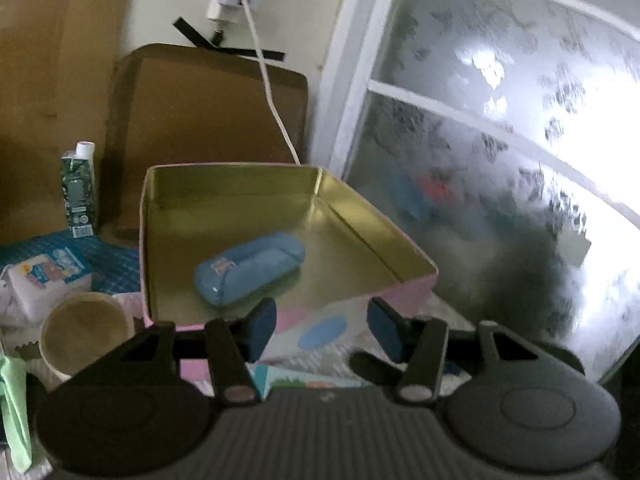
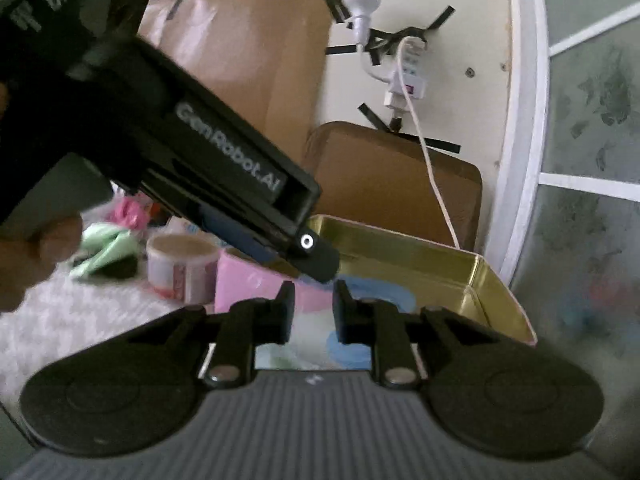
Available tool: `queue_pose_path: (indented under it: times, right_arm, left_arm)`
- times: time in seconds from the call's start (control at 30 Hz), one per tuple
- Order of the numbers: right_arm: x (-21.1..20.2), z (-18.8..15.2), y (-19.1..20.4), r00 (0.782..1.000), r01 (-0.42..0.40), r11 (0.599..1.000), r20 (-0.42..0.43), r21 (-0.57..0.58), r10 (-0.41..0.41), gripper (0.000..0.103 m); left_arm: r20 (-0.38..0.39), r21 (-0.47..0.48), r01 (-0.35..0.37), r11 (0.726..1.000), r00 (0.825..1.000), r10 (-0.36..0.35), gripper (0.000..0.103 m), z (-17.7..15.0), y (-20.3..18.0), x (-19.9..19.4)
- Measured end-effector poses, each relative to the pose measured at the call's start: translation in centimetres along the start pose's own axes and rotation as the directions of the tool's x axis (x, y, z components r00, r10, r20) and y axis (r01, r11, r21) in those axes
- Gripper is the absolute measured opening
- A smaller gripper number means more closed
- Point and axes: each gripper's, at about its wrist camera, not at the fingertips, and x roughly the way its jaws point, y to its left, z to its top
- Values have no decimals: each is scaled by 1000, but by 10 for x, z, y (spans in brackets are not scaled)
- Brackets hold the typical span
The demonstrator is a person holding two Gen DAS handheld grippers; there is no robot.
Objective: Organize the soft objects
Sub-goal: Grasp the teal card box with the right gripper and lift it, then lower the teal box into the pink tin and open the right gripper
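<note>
1. Left wrist view: left claw (image 1: 322, 330) stood with jaws apart, nothing between the dark blue pads (image 1: 262, 326).
2. Hung just at the near wall of the square pink tin box with a gold lining (image 1: 362, 220), tilted down toward it.
3. Lay inside that box, flat on the gold floor toward the near left: blue oblong soft case (image 1: 250, 268), clear of the walls and touched by neither claw.
4. Left of the box: beige paper cup (image 1: 82, 332), upright; behind it a white tissue pack with blue print (image 1: 44, 276) and a green carton with a white cap (image 1: 80, 192); pale green cloth (image 1: 16, 396) at the picture's left edge.
5. Behind the box: brown cardboard sheet (image 1: 208, 112) leaned on the wall, white cable (image 1: 272, 92) hanging across it; frosted window (image 1: 500, 140) to the right.
6. Right wrist view: right claw (image 2: 314, 314) showed jaws parted by a narrow gap, empty, in front of the box's near pink wall.
7. Above it, left claw's black body reached in from the upper left, held by a hand (image 2: 36, 256), fingertip over the box's near rim; could not tell whether touching.
</note>
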Motion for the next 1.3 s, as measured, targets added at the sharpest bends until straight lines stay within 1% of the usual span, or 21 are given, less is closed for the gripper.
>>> queue_pose_path:
  times: [0.03, 0.07, 0.13, 0.2, 0.27, 0.33, 0.37, 0.43, 0.47, 0.5, 0.53, 0.57, 0.6, 0.63, 0.67, 0.73, 0.87, 1.03, 1.1, 1.17, 1.3]
  right_arm:
    - [-5, -3, -8, 1000, -26, 999, -1, 23, 26, 25]
    - [-8, -8, -14, 998, -49, 998, -24, 34, 50, 32]
    - [-11, -21, -16, 996, -48, 998, -71, 42, 51, 44]
    - [-10, -33, -14, 990, -59, 998, -127, 13, 60, 46]
    - [-8, -45, -10, 983, -57, 998, -178, -29, 51, 65]
    - [4, -48, -8, 974, -55, 997, -221, -54, 42, 71]
    - [12, -48, -8, 968, -64, 996, -246, -58, 47, 71]
    - [28, -47, -10, 956, -76, 996, -288, -56, 57, 75]
    - [35, -46, -12, 953, -89, 995, -296, -48, 71, 77]
    - [42, -44, -14, 946, -113, 993, -308, -28, 99, 76]
    - [48, -44, -19, 937, -143, 990, -321, 7, 138, 70]
    - [52, -43, -24, 929, -166, 985, -329, 40, 170, 51]
    - [53, -42, -26, 919, -200, 978, -334, 64, 210, 50]
    - [51, -43, -27, 916, -214, 974, -331, 78, 228, 48]
    - [47, -44, -24, 917, -214, 973, -327, 81, 229, 47]
    - [34, -48, -15, 928, -192, 979, -312, 64, 202, 46]
    - [3, -52, 0, 959, -142, 989, -242, 29, 145, 45]
    - [-15, -30, -1, 991, -75, 997, -110, -13, 73, 45]
    - [-6, -17, -7, 996, -49, 998, -74, -27, 47, 45]
    - [14, -6, -16, 998, -22, 999, -54, -44, 20, 46]
    - [62, 4, -34, 995, 65, 995, -70, -82, -70, 46]
  left_arm:
    - [5, -1, -12, 1000, 1000, 12, 54, -2, 4, -1]
    - [3, -3, -26, 1000, 1000, 26, 55, -4, 6, -1]
    - [-25, -26, -32, 999, 999, 31, 55, -11, 12, 3]
    - [-70, -56, -26, 998, 997, 22, 63, -18, 17, 11]
    - [-110, -57, -67, 996, 992, 60, 70, -28, 19, 24]
    - [-142, -57, -91, 994, 986, 82, 75, -33, 23, 35]
    - [-160, -62, -100, 993, 983, 89, 86, -35, 25, 43]
    - [-194, -89, -118, 989, 976, 99, 97, -38, 32, 55]
    - [-210, -112, -106, 988, 974, 80, 97, -40, 36, 60]
    - [-233, -144, -78, 986, 971, 43, 97, -43, 40, 66]
    - [-244, -177, -52, 983, 970, 8, 97, -45, 42, 71]
    - [-221, -182, -48, 982, 975, 6, 85, -47, 41, 70]
    - [-230, -177, -27, 984, 973, -15, 82, -48, 38, 71]
    - [-227, -161, -40, 986, 974, 3, 75, -50, 33, 69]
    - [-227, -145, -53, 988, 974, 19, 66, -53, 30, 67]
    - [-222, -155, -50, 987, 975, 14, 62, -56, 26, 60]
    - [-164, -174, 10, 985, 986, -39, 62, -49, 17, 35]
    - [-47, -59, 8, 998, 999, -11, 64, -12, -9, 16]
    - [-9, -25, -23, 999, 1000, 22, 64, 8, -14, 23]
    - [8, -27, -49, 998, 999, 49, 64, 26, -10, 37]
    - [-7, -67, -98, 993, 995, 97, 64, 49, 0, 74]
